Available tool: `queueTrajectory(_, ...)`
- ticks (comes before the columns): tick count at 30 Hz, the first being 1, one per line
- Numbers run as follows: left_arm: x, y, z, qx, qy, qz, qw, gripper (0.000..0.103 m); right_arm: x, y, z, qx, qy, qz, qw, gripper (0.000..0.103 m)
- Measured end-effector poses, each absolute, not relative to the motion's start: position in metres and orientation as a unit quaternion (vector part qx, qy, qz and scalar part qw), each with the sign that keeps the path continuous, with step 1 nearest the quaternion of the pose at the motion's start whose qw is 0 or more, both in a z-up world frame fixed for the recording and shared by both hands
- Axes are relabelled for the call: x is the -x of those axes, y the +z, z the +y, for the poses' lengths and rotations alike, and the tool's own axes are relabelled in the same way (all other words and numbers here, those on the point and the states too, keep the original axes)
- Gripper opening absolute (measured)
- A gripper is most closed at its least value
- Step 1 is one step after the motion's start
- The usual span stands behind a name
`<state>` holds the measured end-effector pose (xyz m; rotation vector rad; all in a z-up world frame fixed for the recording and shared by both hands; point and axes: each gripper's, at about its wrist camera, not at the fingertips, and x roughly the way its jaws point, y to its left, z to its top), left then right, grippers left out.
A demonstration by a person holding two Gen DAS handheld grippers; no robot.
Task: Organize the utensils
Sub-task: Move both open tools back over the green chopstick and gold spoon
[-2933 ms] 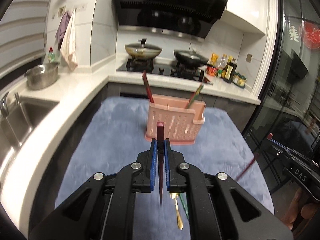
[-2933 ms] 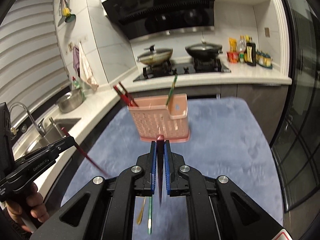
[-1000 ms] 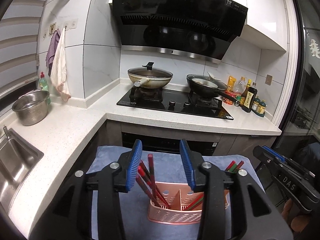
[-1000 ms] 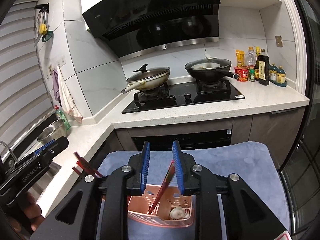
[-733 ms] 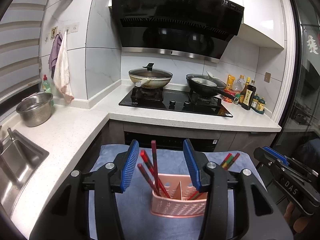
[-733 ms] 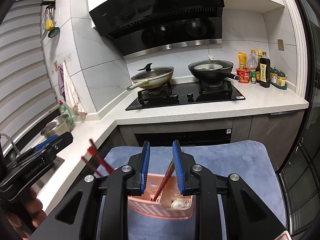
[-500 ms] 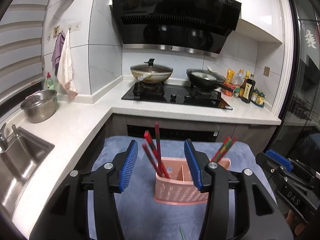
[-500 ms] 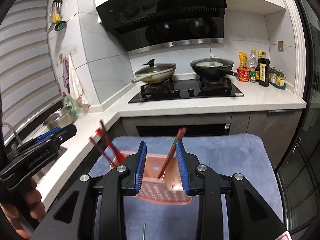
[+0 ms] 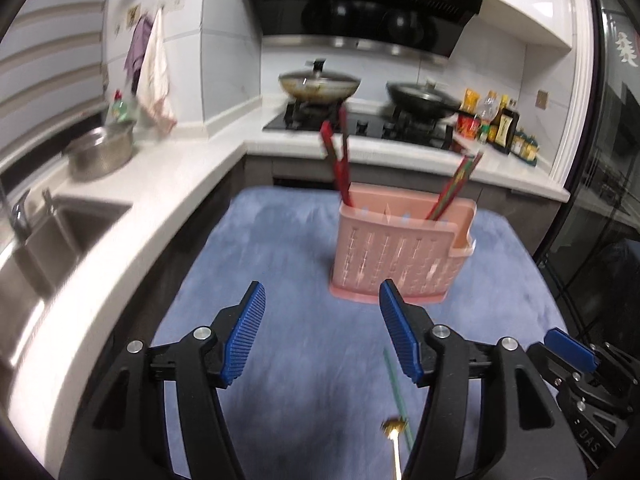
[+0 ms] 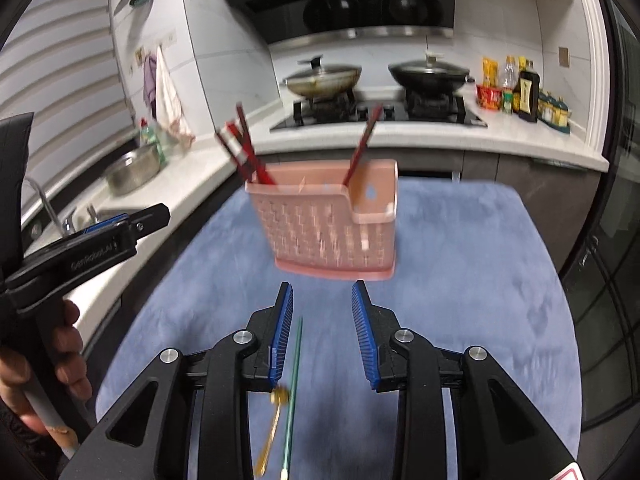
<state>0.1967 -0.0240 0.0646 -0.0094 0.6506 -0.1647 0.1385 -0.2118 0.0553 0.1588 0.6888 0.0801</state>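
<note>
A pink slotted utensil holder [image 9: 400, 248] stands on the blue mat [image 9: 280, 280]; it also shows in the right wrist view [image 10: 332, 224]. Red chopsticks [image 9: 338, 160] lean in its left compartment and more chopsticks [image 9: 456, 186] in its right one. A green chopstick [image 10: 294, 384] and a gold spoon [image 10: 274, 428] lie on the mat in front of the holder. My left gripper [image 9: 322, 336] is open and empty, short of the holder. My right gripper [image 10: 322, 330] is open and empty, just right of the green chopstick.
A white counter with a sink [image 9: 44, 236] and a steel pot [image 9: 100, 152] runs along the left. A hob with two pans [image 9: 320, 84] is behind the mat. Sauce bottles [image 9: 500, 124] stand at the back right. A glass door is at the right.
Both grippers let go of their red chopsticks into the holder, opened, and pulled back and down. The holder is now farther away, and the green chopstick and spoon have come back into view.
</note>
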Motion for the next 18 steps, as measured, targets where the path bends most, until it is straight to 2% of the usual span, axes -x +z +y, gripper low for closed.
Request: queueTrajectory(18,-0.119,-0.045,-0.005,-0.002,-0.062,0.43,0.901,0.056,-0.063,-0.052,-0.162,-0.056,0.049,0.442,0.894,0.03)
